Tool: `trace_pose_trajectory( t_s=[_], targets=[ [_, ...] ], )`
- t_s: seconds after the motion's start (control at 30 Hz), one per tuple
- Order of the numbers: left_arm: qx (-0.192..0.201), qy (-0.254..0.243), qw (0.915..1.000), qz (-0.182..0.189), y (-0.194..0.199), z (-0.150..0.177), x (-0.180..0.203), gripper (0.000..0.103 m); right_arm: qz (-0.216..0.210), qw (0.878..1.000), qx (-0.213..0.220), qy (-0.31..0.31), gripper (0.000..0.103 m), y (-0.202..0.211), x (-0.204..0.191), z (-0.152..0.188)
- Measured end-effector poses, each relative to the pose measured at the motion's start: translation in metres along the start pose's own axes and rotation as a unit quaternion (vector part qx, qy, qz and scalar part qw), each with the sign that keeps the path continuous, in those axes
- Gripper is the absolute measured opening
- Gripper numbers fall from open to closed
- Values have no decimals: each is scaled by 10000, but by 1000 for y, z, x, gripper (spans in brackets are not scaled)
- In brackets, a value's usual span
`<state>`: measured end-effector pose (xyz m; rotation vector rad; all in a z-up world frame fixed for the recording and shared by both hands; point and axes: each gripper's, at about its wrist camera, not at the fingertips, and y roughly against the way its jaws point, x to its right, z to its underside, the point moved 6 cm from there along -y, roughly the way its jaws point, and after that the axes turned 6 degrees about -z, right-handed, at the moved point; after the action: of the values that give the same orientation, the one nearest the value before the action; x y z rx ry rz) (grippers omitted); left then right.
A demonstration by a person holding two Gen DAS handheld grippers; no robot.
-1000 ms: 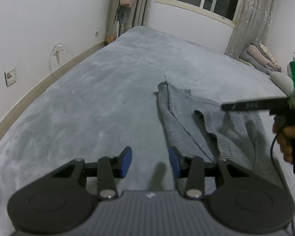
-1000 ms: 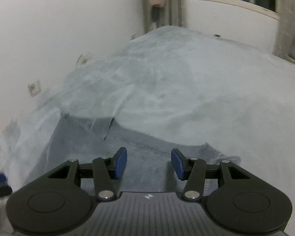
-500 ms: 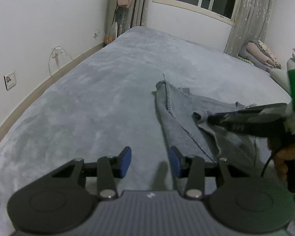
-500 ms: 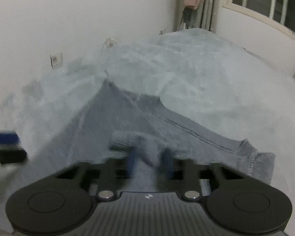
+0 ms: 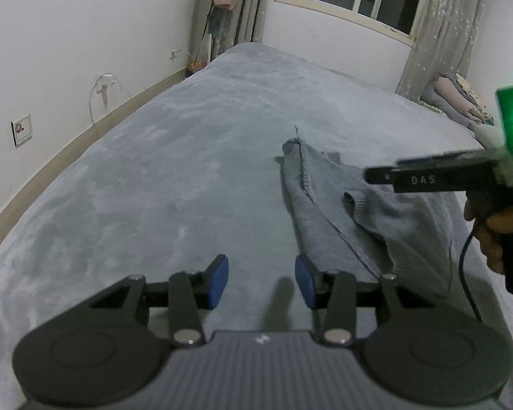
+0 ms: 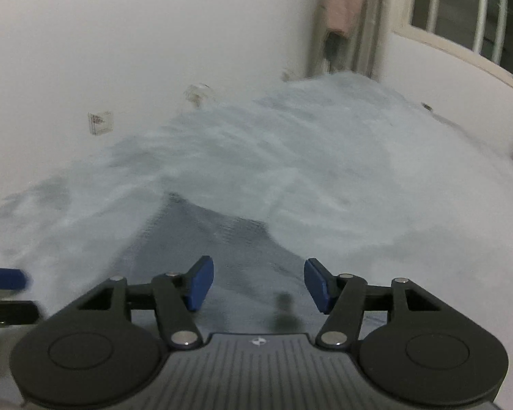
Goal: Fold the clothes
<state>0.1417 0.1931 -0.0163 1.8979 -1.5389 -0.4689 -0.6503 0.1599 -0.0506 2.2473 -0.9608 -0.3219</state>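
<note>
**Sweater half-folded on the bed, both grippers free above it**

The grey bed [image 5: 174, 184] carries the grey sweater [image 5: 328, 212], one flap already turned over. Your right gripper [image 6: 258, 285] hangs over the knit, its jaws just sprung apart with nothing between them; line up squarely on the next edge before pinching. Your left gripper [image 5: 261, 282] waits partly open and empty, just beside the sweater's near corner.

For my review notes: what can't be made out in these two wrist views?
- Grey garment: its right part is hidden behind the right hand-held gripper and the hand in the left wrist view.
- Same garment in the right wrist view: motion blur hides seams and folds; its near end is hidden by the gripper body.
- Folded pile: too small to identify.
</note>
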Motion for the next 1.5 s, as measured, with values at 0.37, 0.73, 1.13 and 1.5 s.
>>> trace_pose_trajectory(
  t_s=[0.37,0.73,1.13,1.5],
  targets=[
    [28,-52,10000,-32,-2,0,1,42,-582,9968,247,-485,27,30,3,28],
    [-26,-138,9993,355,14,4,17,44,-725,9930,372,-849,44,117,-44,54],
    [-4,-2,9988,482,30,4,13,47,-1309,9684,-71,-2120,42,119,-64,109],
    [-93,138,9989,436,21,5,2,47,-248,9542,113,-2978,15,86,-64,101]
  ],
)
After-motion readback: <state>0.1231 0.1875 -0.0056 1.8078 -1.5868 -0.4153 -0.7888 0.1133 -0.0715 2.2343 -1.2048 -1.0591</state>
